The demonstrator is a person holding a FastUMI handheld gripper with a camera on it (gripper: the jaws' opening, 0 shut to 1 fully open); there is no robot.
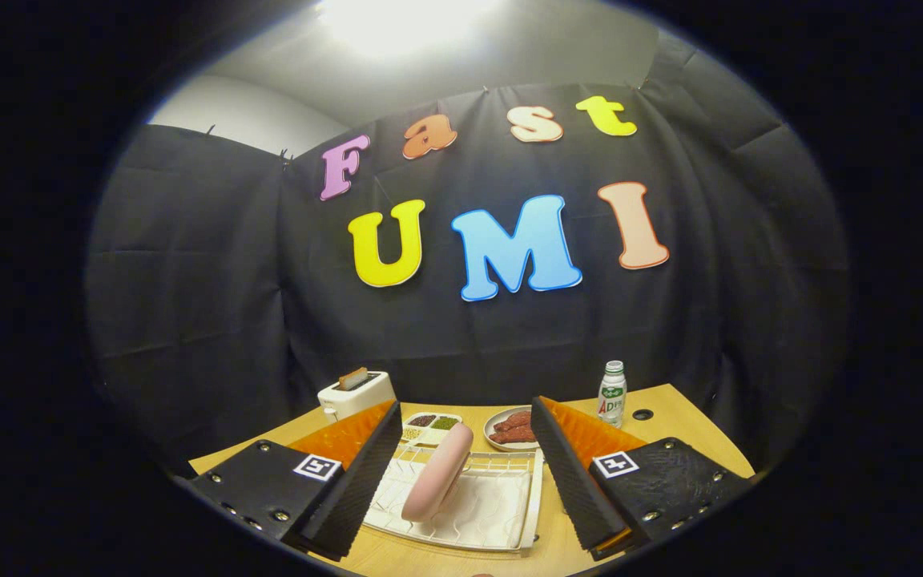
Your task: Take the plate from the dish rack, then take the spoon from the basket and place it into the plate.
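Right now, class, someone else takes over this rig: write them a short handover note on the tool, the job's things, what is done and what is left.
Tool: open, holding nothing, its fingers spread either side of the dish rack.
Pink plate: standing on edge in the rack, between the fingers, untouched.
Spoon and basket: I cannot place them from here.
Beyond the rack: toaster, a divided dish of beans, a plate of meat, a bottle.
Done: nothing yet.
Left: grip the plate, lift it out, set it down, then fetch the spoon and lay it in the plate.
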